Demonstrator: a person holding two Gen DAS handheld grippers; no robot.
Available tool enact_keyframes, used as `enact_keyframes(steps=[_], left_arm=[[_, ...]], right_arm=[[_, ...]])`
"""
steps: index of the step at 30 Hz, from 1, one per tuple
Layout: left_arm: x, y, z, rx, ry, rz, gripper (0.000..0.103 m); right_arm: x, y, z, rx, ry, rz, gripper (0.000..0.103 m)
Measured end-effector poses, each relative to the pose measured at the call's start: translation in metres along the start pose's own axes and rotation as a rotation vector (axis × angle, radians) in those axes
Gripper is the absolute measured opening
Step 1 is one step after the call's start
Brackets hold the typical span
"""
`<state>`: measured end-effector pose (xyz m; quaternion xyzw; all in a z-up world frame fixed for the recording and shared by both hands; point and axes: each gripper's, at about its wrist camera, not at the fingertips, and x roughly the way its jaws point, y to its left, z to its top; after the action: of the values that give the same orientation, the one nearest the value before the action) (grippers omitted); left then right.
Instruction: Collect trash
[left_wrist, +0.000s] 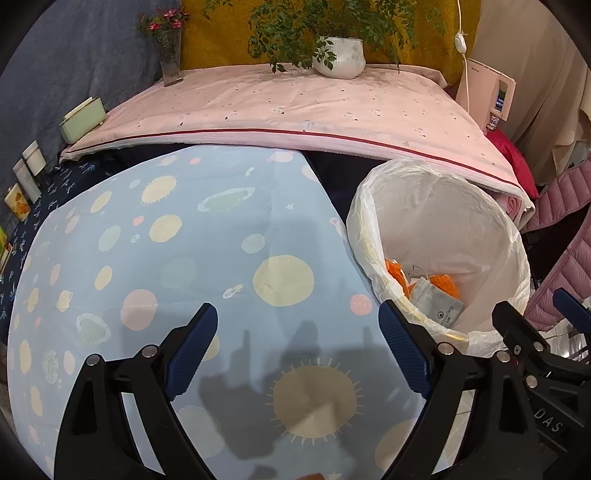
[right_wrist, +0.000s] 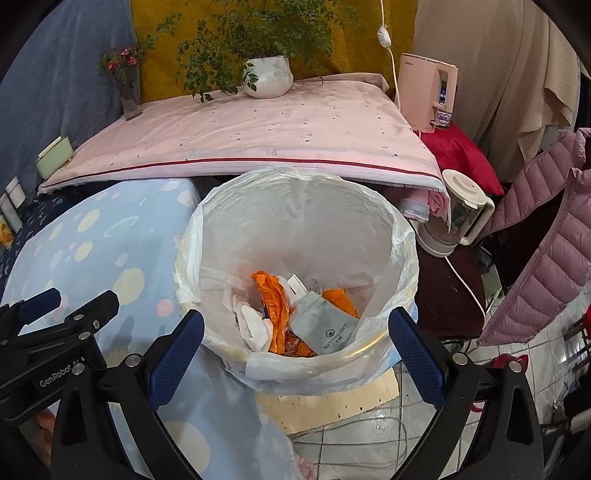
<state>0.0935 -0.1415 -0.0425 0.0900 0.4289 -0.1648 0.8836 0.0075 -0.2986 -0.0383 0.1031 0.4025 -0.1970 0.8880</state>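
Hovering over the bin (right_wrist: 295, 236), the right gripper (right_wrist: 295, 339) has jaws spread wide, nothing between them. Left gripper (left_wrist: 297, 343) sits above the blue cloth (left_wrist: 177, 258), jaws also wide apart and holding nothing. Trash lies at the bin bottom: orange wrappers (right_wrist: 275, 310), a grey pouch (right_wrist: 323, 328), white scraps (right_wrist: 251, 325). Bin stands just beside the cloth, below the pink cloth (right_wrist: 258, 136).
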Motion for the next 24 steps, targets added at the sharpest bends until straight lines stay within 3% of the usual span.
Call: enact_keyframes(steps=[24], left_arm=[[0.000,-0.003,-0.013,0.003,0.005,0.022,0.090]], right_arm=[[-0.002,-0.006,-0.017,-0.016,0.010,-0.057,0.096]])
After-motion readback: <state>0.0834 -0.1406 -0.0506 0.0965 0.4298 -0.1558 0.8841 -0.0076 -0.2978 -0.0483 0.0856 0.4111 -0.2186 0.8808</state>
